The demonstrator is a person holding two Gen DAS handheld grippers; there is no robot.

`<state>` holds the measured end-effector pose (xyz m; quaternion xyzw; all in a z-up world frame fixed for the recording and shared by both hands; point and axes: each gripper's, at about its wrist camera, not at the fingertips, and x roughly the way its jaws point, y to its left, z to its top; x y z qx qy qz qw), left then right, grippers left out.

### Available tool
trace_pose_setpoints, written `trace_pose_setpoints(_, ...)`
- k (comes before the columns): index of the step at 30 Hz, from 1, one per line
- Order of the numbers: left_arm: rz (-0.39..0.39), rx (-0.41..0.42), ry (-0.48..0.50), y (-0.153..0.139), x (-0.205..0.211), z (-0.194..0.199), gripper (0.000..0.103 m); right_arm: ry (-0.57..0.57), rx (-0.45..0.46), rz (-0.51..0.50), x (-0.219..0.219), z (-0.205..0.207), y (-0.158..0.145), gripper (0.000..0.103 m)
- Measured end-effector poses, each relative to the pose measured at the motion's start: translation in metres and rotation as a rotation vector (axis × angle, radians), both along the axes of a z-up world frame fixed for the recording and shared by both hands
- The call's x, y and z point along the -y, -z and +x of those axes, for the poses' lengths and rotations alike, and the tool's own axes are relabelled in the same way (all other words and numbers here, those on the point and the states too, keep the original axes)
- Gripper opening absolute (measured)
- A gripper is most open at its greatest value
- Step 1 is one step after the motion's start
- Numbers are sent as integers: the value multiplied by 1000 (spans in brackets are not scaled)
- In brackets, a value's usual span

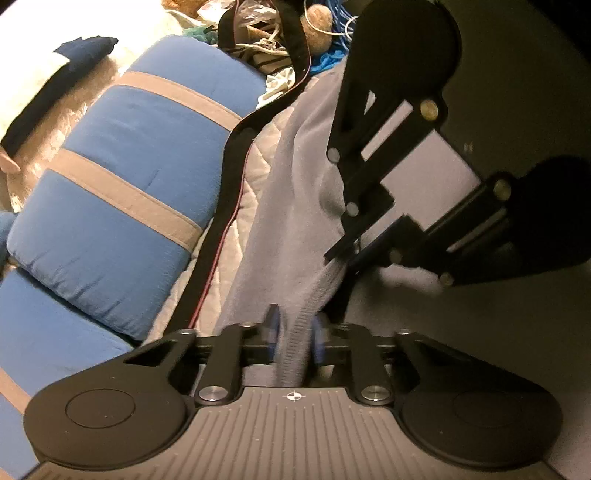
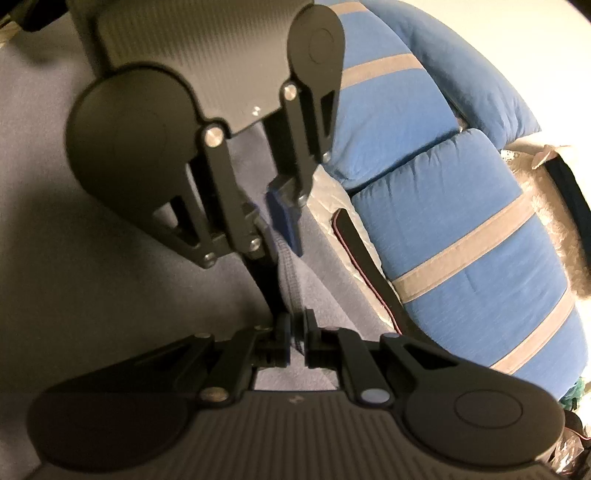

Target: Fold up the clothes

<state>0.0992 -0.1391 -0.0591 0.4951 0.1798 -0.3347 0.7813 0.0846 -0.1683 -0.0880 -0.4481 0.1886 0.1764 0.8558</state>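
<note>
A pale grey knit garment (image 1: 295, 166) hangs stretched between my two grippers, and its ribbed hem runs from one to the other. In the left wrist view my left gripper (image 1: 293, 326) is shut on that ribbed edge, which passes between its blue pads. Just ahead, my right gripper (image 1: 341, 256) pinches the same edge from the right. The right wrist view shows my right gripper (image 2: 295, 330) shut on the ribbed hem (image 2: 290, 280), with the left gripper (image 2: 275, 225) clamped on it a short way further on. The grippers hide most of the garment (image 2: 332, 295).
Blue pillows with grey stripes (image 1: 122, 177) (image 2: 461, 229) lie beside the garment on a white quilted cover (image 1: 255, 192). A black strap (image 1: 229, 177) runs along the pillows. A heap of cables and cloth (image 1: 266, 33) lies beyond. A dark blue cloth (image 1: 74, 55) rests on a fluffy cream blanket.
</note>
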Motion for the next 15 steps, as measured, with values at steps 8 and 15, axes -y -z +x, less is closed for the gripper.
trace_pose_setpoints(8,68,55,22,13,2,-11,4,41,-143,359,43,9,-34,68)
trace_pose_setpoints(15,132,99,57,27,5,-26,4,252,-126,800,84,51,-65,71)
